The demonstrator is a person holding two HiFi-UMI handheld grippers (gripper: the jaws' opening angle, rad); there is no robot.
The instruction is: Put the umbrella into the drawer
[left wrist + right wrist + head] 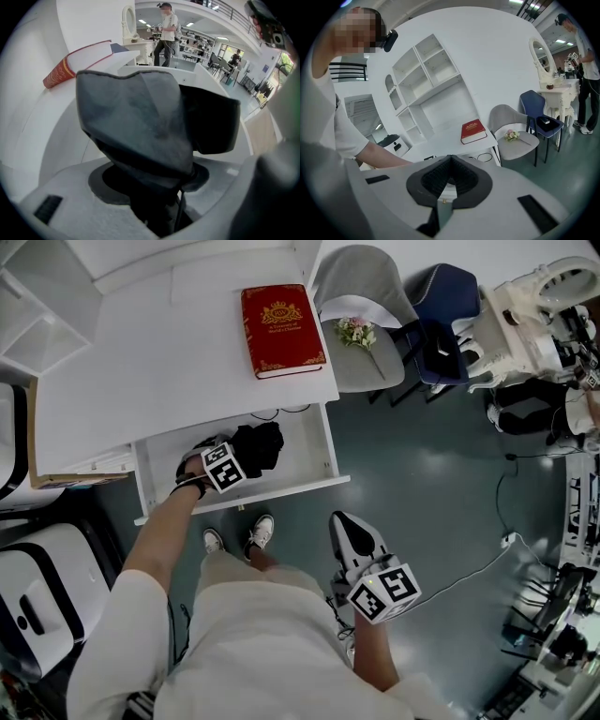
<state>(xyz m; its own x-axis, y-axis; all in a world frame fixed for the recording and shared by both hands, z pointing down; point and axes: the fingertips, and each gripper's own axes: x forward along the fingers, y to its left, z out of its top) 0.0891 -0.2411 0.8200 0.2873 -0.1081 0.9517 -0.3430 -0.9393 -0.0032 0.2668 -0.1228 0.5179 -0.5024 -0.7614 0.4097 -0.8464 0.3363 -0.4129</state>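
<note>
The black folded umbrella [260,445] lies low inside the open white drawer [317,448] under the desk. My left gripper [236,459] points steeply down into the drawer and is shut on the umbrella. In the left gripper view the dark umbrella fabric [140,122] bulges out between the jaws of the left gripper [154,180] and fills most of the picture. My right gripper [343,523] hangs over the floor in front of the drawer's right end. In the right gripper view the pads of the right gripper [450,158] meet with nothing between them.
A red book [281,329] lies on the white desk top [150,371]. A grey chair [361,277] with a flower sprig [356,333] and a blue chair [448,306] stand to the right. White equipment [37,601] stands on the left, and cables [487,559] trail over the floor.
</note>
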